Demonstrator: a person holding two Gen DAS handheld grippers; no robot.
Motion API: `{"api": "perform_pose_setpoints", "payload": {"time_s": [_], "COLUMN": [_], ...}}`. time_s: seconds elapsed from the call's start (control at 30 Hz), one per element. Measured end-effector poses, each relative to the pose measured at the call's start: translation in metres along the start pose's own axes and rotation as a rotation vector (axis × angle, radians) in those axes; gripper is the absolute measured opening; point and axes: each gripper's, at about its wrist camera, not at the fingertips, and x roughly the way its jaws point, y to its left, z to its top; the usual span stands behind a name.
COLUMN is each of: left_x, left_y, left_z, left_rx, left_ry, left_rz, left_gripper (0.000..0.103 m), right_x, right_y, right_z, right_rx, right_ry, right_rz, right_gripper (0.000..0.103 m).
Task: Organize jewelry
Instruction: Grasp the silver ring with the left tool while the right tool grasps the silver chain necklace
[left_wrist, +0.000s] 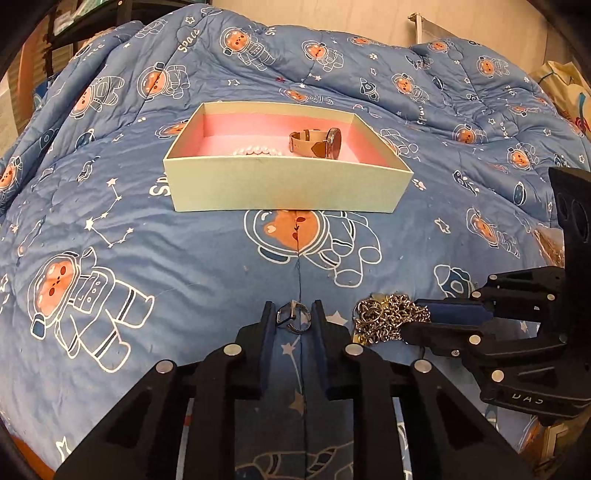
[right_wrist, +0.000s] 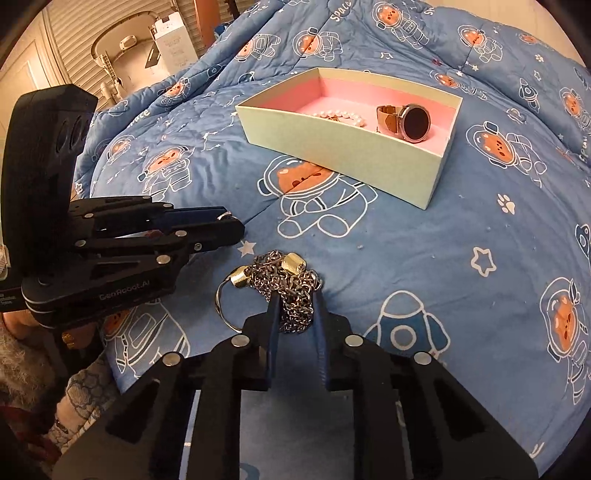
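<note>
Blue astronaut-bear quilt (left_wrist: 184, 258) over bed; beige wall (left_wrist: 314, 14) behind; slatted shutters (right_wrist: 74, 33) at left

Both wrist cams low, close, facing fwd, sharing box (left_wrist: 288, 184) (right_wrist: 343, 144)

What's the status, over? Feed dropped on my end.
Left gripper closed around ring. Right gripper straddling chain pile, grip unconfirmed. Box holds watch, pearl bracelet. Path clear.

One box (left_wrist: 288, 184), one watch (left_wrist: 317, 144), one pearl bracelet (left_wrist: 255, 150) (both inside), one ring (left_wrist: 291, 317), one chain pile (left_wrist: 391, 317).
</note>
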Motion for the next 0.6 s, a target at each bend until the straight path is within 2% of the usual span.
{"api": "perform_pose_setpoints", "payload": {"time_s": [0.37, 0.6], "left_x": [-0.01, -0.025], "left_y": [0.004, 0.005], "left_z": [-0.001, -0.002], "left_rx": [-0.042, -0.048], "left_ry": [-0.025, -0.041], "left_rz": [-0.01, -0.009], "left_gripper": [0.019, 0.019], "right_x": [-0.011, -0.031], "right_y": [0.005, 0.011], "right_z": [0.0, 0.008], "right_rx": [-0.006, -0.013], "right_ry": [-0.032, -0.066], "right_rz": [0.003, 0.039], "right_gripper": [0.013, 0.012]}}
